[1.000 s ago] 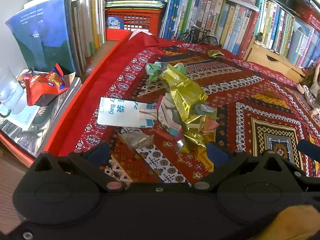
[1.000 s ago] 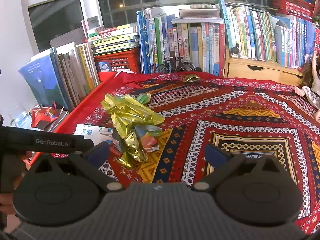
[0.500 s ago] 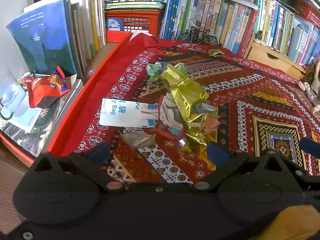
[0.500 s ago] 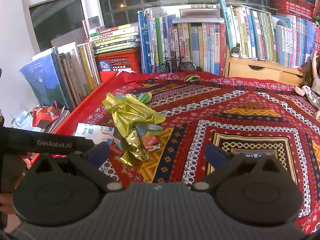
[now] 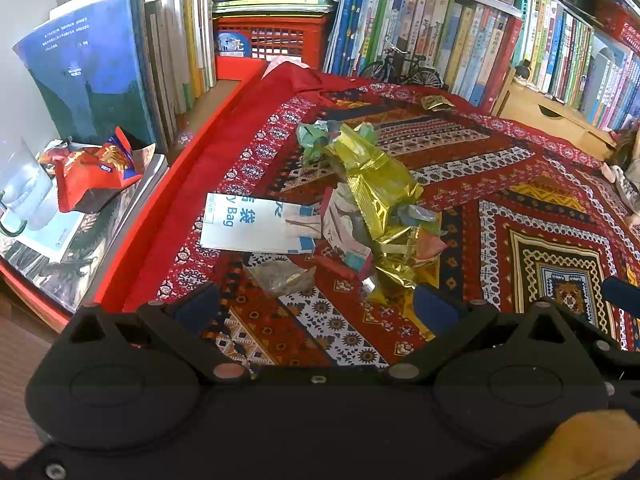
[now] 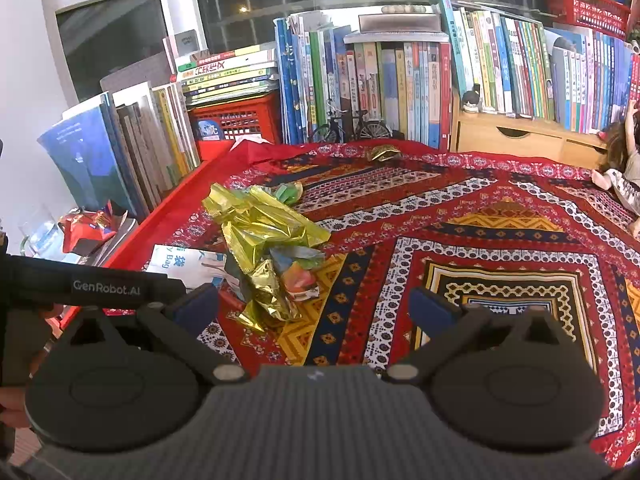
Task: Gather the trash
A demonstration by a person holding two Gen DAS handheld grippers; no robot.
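Observation:
A heap of crumpled gold foil wrappers (image 5: 372, 184) (image 6: 260, 232) lies on the patterned red cloth (image 5: 500, 216), with a green wrapper (image 5: 314, 136) behind it and coloured scraps (image 5: 348, 236) at its near side. A white paper bag with blue print (image 5: 248, 226) (image 6: 180, 260) lies flat to the left. A small clear wrapper (image 5: 280, 276) rests just ahead of my left gripper (image 5: 316, 308), which is open and empty. My right gripper (image 6: 314, 304) is open too, near the heap's right side. One gold wrapper (image 5: 436, 102) (image 6: 384, 153) lies far back.
A red snack bag (image 5: 92, 176) sits on magazines left of the red tray edge (image 5: 168, 216). Upright books (image 6: 400, 80), a red crate (image 5: 272, 38), a toy bicycle (image 5: 400, 68) and a wooden drawer box (image 6: 516, 138) line the back. A doll (image 6: 620, 176) lies at far right.
Both grippers have eased slightly forward toward the trash heap; nothing has been taken hold of.

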